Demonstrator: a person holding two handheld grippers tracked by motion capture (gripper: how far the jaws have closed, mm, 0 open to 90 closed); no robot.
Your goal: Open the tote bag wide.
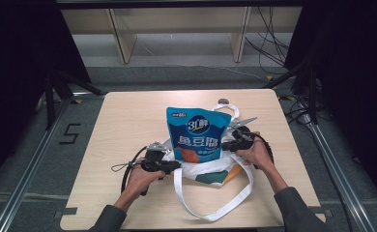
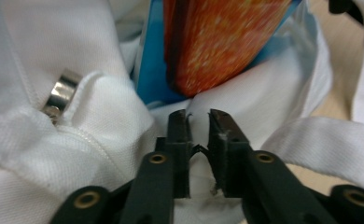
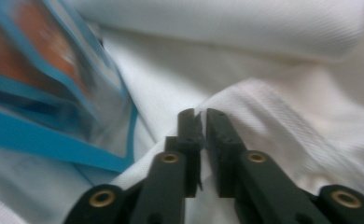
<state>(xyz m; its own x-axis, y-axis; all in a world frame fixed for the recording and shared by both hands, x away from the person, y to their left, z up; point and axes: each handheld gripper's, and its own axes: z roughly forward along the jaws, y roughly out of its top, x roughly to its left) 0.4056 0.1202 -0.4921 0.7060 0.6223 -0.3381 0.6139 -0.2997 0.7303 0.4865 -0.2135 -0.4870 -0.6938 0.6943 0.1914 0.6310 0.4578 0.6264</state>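
High view: pale wooden counter (image 1: pixel 128 125), white tote bag (image 1: pixel 210 170) at its middle. Blue snack pouch (image 1: pixel 196 133) upright, bottom inside that bag. Left hand-held gripper (image 1: pixel 173 165) just left of the bag, jaws slightly parted, no cloth pinched. Right hand-held gripper (image 1: pixel 227 143) at its right edge, jaws barely apart.

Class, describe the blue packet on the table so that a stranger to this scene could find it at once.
Start at the pale wooden table and look to its middle, where a white cloth bag lies crumpled between two hand-held grippers. Standing up out of that bag is the blue packet. It is the sole bright blue thing there, with white lettering and an orange picture low on its front.
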